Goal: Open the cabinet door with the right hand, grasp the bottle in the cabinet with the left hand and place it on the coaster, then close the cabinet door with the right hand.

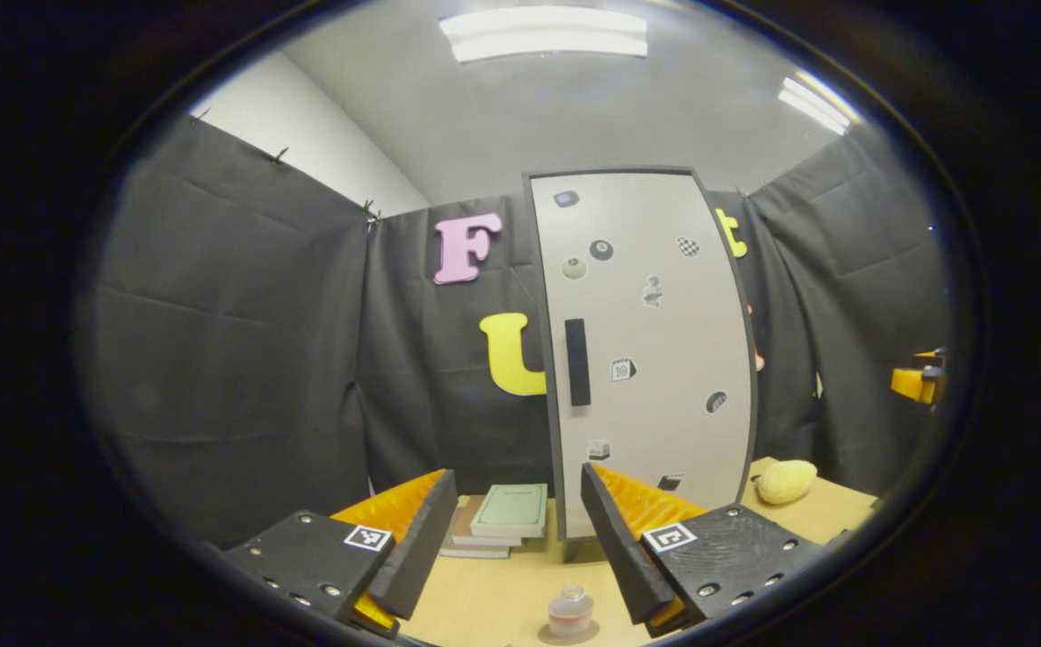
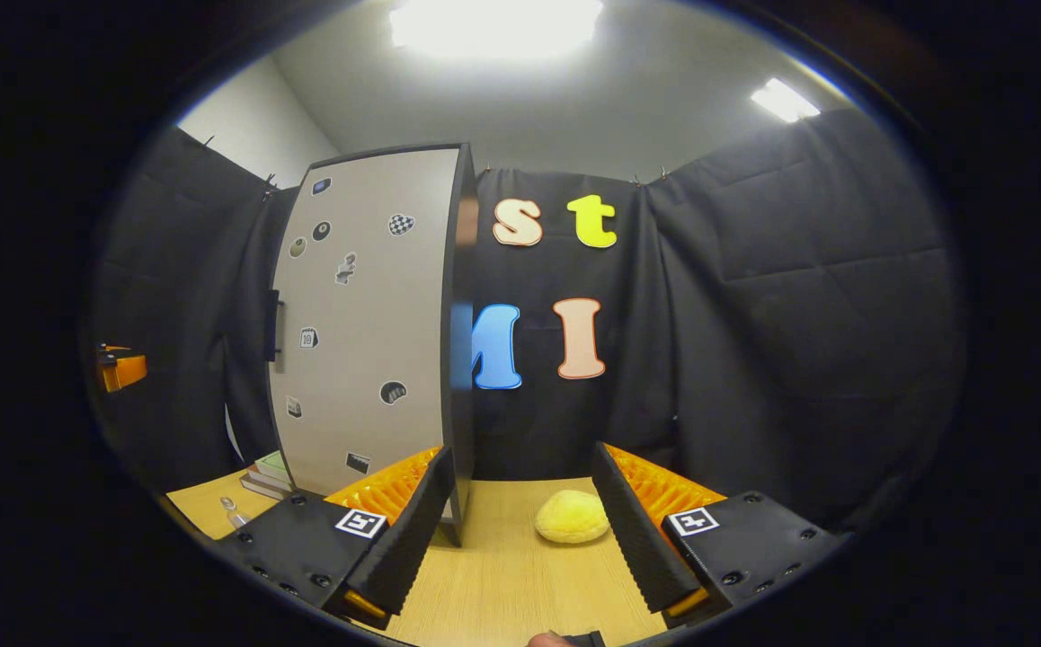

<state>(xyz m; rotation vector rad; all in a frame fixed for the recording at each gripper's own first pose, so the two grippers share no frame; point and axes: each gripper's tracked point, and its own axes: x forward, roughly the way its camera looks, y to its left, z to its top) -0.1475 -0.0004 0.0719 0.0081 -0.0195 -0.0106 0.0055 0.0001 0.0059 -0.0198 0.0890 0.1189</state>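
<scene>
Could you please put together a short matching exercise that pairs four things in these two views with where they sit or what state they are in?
Things:
1. cabinet door
2. bottle
3. stack of books
4. yellow sponge

Places or states:
A. on the table to the right of the cabinet
B. on the table to the left of the cabinet
C. closed
D. upright on a coaster, in front of the left claw

Pairs: 1-C, 2-D, 3-B, 4-A

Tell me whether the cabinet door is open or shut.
Shut: the cabinet door sits flush in its dark frame, its handle untouched; the bottle already stands on the coaster.
</scene>
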